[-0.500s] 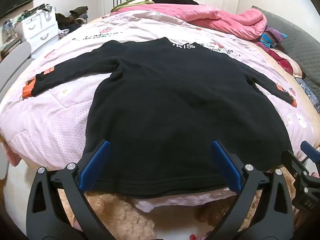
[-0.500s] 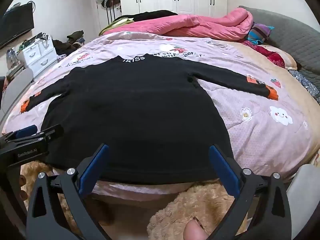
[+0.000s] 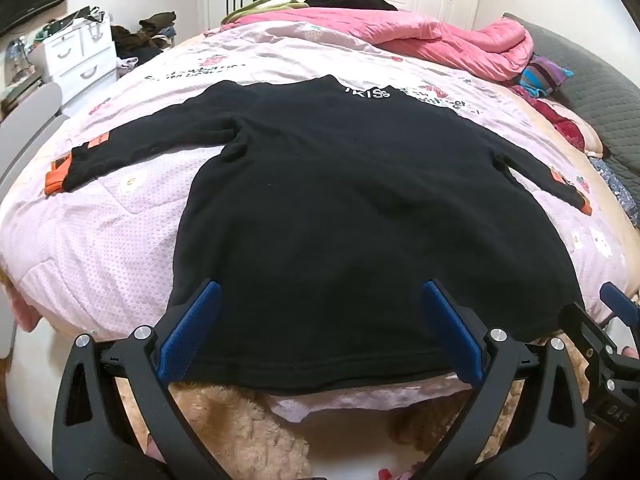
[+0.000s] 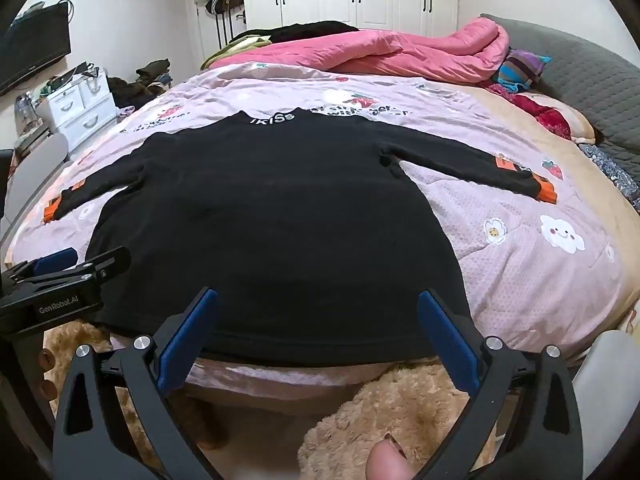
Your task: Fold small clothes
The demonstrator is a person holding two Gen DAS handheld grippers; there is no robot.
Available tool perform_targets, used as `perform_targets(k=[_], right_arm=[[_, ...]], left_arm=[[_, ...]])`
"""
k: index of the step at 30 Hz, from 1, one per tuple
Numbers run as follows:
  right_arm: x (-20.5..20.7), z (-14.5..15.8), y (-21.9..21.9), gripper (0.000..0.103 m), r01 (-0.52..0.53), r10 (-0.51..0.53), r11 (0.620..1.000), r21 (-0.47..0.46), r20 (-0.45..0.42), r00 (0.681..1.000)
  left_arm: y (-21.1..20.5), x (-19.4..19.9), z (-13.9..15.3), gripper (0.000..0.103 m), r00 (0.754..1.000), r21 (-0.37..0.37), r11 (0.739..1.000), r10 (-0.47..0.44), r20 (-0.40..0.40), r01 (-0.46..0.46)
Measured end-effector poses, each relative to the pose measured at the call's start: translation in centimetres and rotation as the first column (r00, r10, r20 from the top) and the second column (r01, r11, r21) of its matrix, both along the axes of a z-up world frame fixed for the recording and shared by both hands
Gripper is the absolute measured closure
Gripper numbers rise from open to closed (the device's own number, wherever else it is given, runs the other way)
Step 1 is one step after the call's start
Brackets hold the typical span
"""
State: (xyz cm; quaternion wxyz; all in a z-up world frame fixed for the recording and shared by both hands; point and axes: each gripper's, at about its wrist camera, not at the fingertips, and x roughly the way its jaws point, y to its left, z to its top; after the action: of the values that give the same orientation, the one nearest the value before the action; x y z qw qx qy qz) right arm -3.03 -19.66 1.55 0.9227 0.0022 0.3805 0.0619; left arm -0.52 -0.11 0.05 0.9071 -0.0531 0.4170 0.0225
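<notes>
Here, black long-sleeved top [image 3: 352,216] spread flat on pink quilted bed [image 3: 92,248], sleeves outstretched, orange cuffs, white lettering at collar, left hand-held gripper [image 3: 320,328] and right hand-held gripper [image 4: 316,332] held released above hem, nothing grasped, layout unchanged from earlier frame.

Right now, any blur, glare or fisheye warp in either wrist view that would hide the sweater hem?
Left wrist view: strong barrel warp, dark corners; black long-sleeved fleece sweater sharp, hem readable between the open left tongs; black fabric shows few folds. Right wrist view: same warp, even indoor light, no glare; hem clear between the open right tongs; a blurred fingertip intrudes at the bottom edge.
</notes>
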Motion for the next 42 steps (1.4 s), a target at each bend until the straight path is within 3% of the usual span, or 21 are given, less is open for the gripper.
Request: perform_targets(k=[42], right_arm=[[-0.71, 0.88, 0.21, 0.004, 0.011, -0.010, 1.000, -0.010, 0.016, 1.000]], left_arm=[[0.43, -0.27, 0.77, 0.009, 1.000, -0.011, 1.000, -0.010, 0.019, 0.010]])
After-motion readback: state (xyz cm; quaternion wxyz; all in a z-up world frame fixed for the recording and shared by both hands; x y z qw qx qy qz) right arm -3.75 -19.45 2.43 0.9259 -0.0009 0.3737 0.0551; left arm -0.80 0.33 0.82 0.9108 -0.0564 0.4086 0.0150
